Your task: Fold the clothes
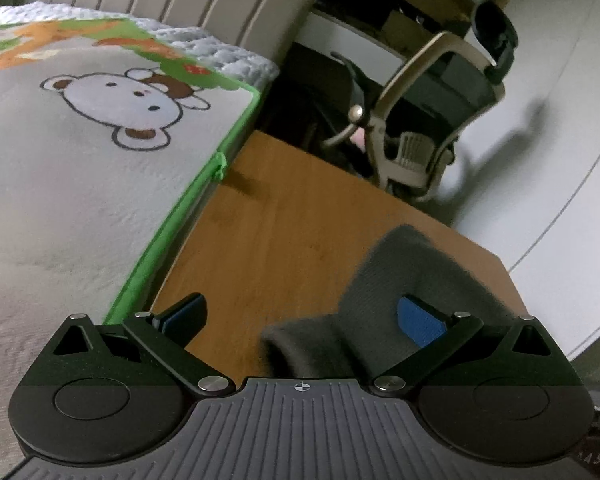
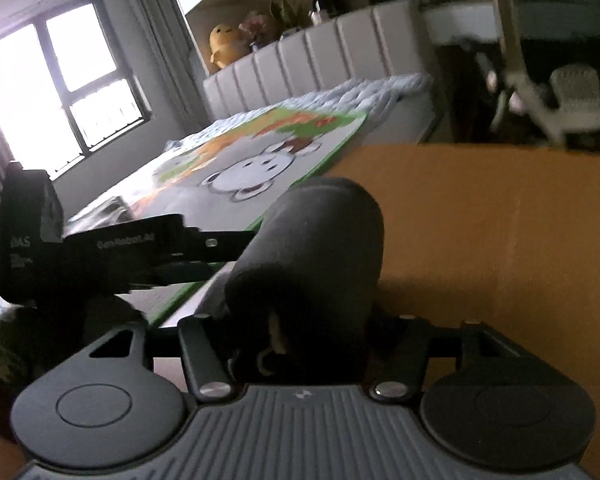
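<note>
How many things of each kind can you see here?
Grey clothes: 1
Cartoon bear mats: 1
Wooden tables: 1
Office chairs: 1
Yellow plush toys: 1
Claws: 2, left claw, right claw
Total: 7

Two wrist cameras, each low over a wooden table beside a bed.

The left camera looks forward past its own left gripper (image 1: 302, 316), close above the table (image 1: 300, 216), with the bear blanket (image 1: 80, 168) to the gripper's left and an office chair (image 1: 428, 120) ahead. The right camera sits lower and nearer, a dark cloth (image 2: 316, 248) filling the space just ahead of the right gripper (image 2: 300, 332), with a window (image 2: 60, 92) far left. Both views share the table, blanket, cloth and chair.
</note>
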